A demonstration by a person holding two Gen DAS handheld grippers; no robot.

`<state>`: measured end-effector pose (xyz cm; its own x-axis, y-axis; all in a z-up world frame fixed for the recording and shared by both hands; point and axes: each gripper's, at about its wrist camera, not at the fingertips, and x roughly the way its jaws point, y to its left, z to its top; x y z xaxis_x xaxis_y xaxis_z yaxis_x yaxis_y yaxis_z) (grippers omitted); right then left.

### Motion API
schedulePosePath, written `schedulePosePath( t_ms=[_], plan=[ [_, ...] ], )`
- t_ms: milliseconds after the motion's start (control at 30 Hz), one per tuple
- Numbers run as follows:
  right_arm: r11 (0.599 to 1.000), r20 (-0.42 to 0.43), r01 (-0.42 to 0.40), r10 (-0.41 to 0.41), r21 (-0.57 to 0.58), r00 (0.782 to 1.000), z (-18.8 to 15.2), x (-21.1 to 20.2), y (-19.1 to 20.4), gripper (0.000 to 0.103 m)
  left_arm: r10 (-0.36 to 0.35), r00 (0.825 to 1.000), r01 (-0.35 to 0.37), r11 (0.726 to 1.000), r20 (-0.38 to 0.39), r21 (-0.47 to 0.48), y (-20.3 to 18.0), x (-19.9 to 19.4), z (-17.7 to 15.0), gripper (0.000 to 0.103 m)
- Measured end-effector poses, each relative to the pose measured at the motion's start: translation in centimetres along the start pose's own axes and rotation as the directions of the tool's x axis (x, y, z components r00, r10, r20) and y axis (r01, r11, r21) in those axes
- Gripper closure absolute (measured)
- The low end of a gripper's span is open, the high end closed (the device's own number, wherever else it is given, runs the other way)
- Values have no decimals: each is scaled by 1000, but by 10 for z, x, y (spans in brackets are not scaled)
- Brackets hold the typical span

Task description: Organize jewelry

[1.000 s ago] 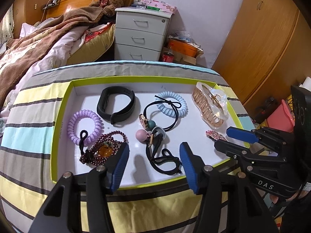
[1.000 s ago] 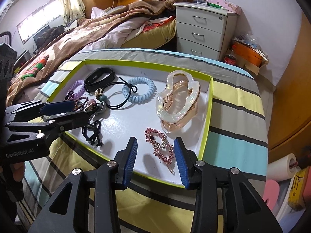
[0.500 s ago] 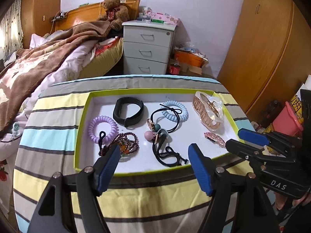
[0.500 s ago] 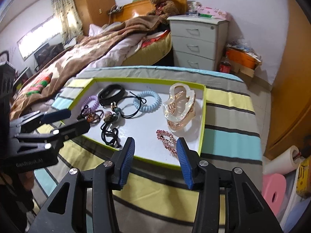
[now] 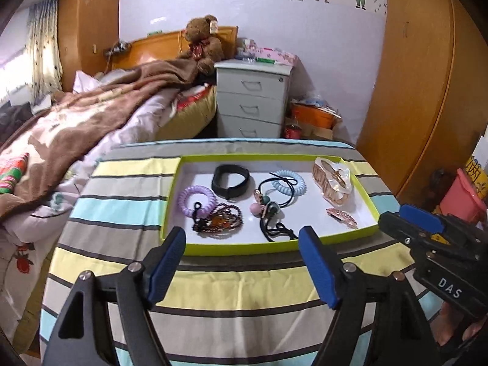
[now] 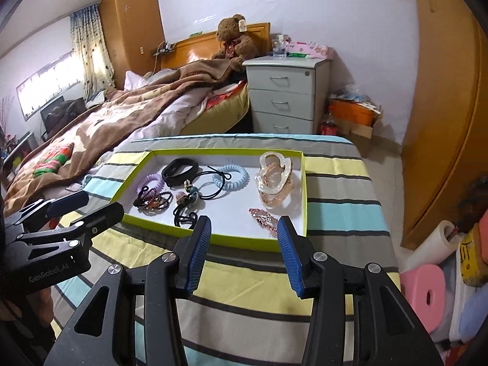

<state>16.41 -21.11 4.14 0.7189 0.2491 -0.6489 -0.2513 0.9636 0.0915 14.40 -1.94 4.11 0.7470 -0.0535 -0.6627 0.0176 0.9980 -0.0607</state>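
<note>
Lime-rimmed tray (image 5: 364,196) of jewelry on a striped cloth (image 5: 122,189), with both grippers held short of its near edge.
Inside the tray lie a purple coil tie (image 5: 195,196), black band (image 5: 231,179), blue coil tie (image 5: 289,183), beaded bracelet (image 5: 221,222), claw clip (image 5: 334,180) and rhinestone clip (image 5: 341,217). Left gripper (image 5: 242,267) and right gripper (image 6: 244,253) both stand spread apart, grasping nothing, over the cloth just beside the tray.
</note>
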Motion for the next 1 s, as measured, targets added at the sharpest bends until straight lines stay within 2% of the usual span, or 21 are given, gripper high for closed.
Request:
schedulePosePath(
  t_ms=[133,867,1000],
  plan=[
    [999,23,30,-29,-12,999,-5,-7,7,57,7,1000,-7,1000,2,-2,2,-3,-4,22],
    [999,33,37,-37,1,999,-12,-8,12,57,33,999,-32,999,11,-20,3,-6,-10,22],
    [999,32,39,-39,1,999,-12,-8,12,57,60,998,-60,998,7,-13,2,-5,-10,21]
  ],
)
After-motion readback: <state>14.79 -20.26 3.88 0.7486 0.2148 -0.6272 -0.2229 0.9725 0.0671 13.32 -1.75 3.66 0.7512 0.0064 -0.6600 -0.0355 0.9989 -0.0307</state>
